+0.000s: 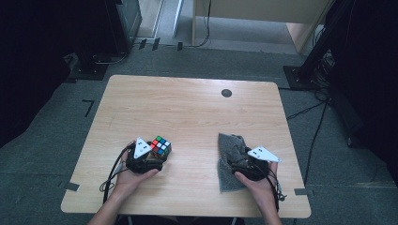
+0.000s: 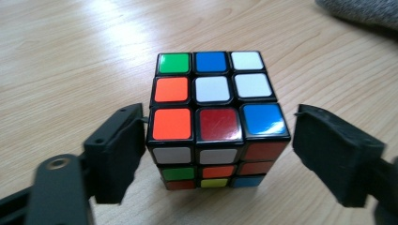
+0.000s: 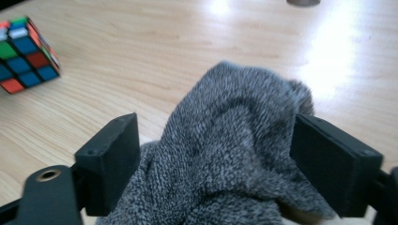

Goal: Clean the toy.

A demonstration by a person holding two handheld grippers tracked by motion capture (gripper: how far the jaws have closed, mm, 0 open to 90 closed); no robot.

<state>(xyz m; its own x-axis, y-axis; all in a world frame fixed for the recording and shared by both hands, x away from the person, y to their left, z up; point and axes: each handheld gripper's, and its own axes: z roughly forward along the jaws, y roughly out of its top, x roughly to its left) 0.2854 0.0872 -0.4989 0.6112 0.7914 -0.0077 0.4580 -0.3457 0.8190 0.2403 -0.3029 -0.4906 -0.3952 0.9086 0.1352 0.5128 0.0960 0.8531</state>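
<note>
A scrambled colour cube (image 1: 160,146) stands on the wooden table (image 1: 187,108) at the front left. My left gripper (image 1: 155,154) sits behind it. In the left gripper view the cube (image 2: 213,117) stands between the two black jaws with a narrow gap on each side, so my left gripper (image 2: 219,117) is open. A grey knitted cloth (image 1: 229,176) lies bunched at the front right. My right gripper (image 1: 241,157) reaches into it. In the right gripper view the cloth (image 3: 234,140) humps up between the spread jaws of my right gripper (image 3: 216,126), which do not squeeze it.
A small dark round spot (image 1: 226,93) marks the table's far side. The cube (image 3: 26,54) lies to the far left in the right gripper view. Black stands and cables (image 1: 309,108) line the grey floor around the table. Bare wood stretches across the table's middle and back.
</note>
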